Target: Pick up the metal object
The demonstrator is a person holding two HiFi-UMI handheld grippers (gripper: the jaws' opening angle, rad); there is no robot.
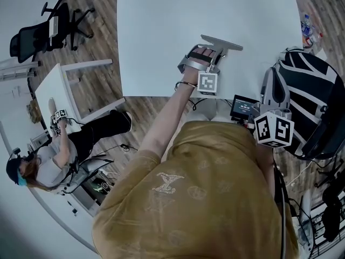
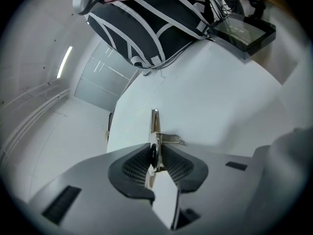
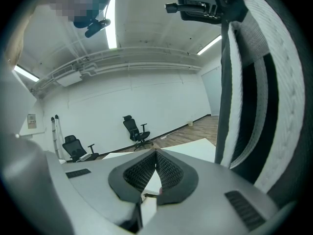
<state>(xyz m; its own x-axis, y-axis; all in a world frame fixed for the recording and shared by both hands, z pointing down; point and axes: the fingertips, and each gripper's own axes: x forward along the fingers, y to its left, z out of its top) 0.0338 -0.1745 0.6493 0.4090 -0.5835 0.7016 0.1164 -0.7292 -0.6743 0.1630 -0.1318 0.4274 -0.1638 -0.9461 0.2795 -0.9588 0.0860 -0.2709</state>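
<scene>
A flat grey metal object (image 1: 222, 43) with a small clip part lies at the near edge of the white table (image 1: 161, 36). My left gripper (image 1: 207, 52) is over that edge, shut on it. In the left gripper view the thin metal object (image 2: 155, 126) stands edge-on between the ribbed pads (image 2: 139, 164), which press on it from both sides, and its tip sticks out beyond my left gripper (image 2: 155, 153). My right gripper (image 1: 268, 85) is held off the table's right corner, beside the backpack. In its own view my right gripper (image 3: 155, 155) has its pads together with nothing between them.
A black backpack with white stripes (image 1: 312, 96) stands right of the table, close to the right gripper (image 3: 254, 82). A small screen device (image 1: 243, 108) sits at the table's near right corner. Another person (image 1: 54, 161) sits far left by a small white table (image 1: 54, 88); an office chair (image 1: 43, 31) stands beyond.
</scene>
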